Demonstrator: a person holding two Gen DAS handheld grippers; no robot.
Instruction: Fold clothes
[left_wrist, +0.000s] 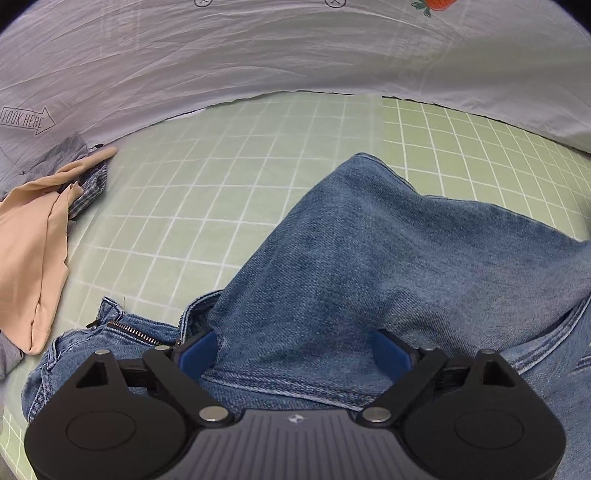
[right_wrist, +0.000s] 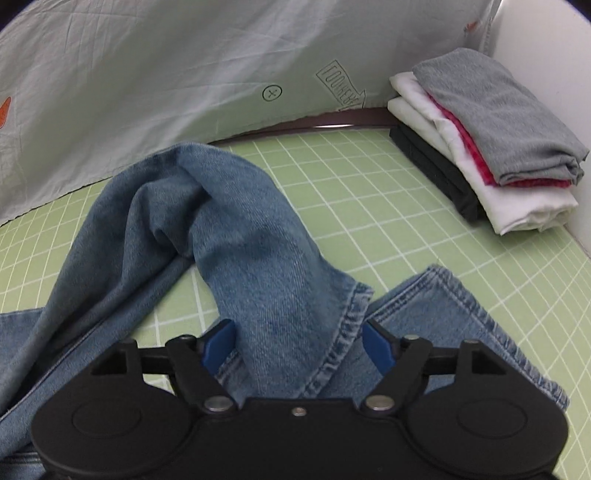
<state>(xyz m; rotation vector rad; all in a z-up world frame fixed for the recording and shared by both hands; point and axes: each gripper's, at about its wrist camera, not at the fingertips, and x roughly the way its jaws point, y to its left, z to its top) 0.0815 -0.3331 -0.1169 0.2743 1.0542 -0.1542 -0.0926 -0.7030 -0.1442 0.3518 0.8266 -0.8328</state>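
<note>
A pair of blue jeans (left_wrist: 388, 251) lies crumpled on the green grid mat (left_wrist: 240, 192). In the left wrist view a raised fold of denim drapes over and between the open blue fingers (left_wrist: 197, 350) of my left gripper (left_wrist: 295, 350), near the waistband and the zipper (left_wrist: 133, 330). In the right wrist view a jeans leg (right_wrist: 240, 236) rises in a hump, and its hem (right_wrist: 347, 325) hangs between the open blue fingers (right_wrist: 376, 350) of my right gripper (right_wrist: 297, 349). The second leg's hem (right_wrist: 480, 310) lies flat to the right.
A peach garment (left_wrist: 33, 236) on checked cloth lies at the mat's left. A stack of folded clothes (right_wrist: 487, 147), grey on top, stands at the back right by a white wall. A pale printed sheet (left_wrist: 258, 55) hangs along the back (right_wrist: 147, 74).
</note>
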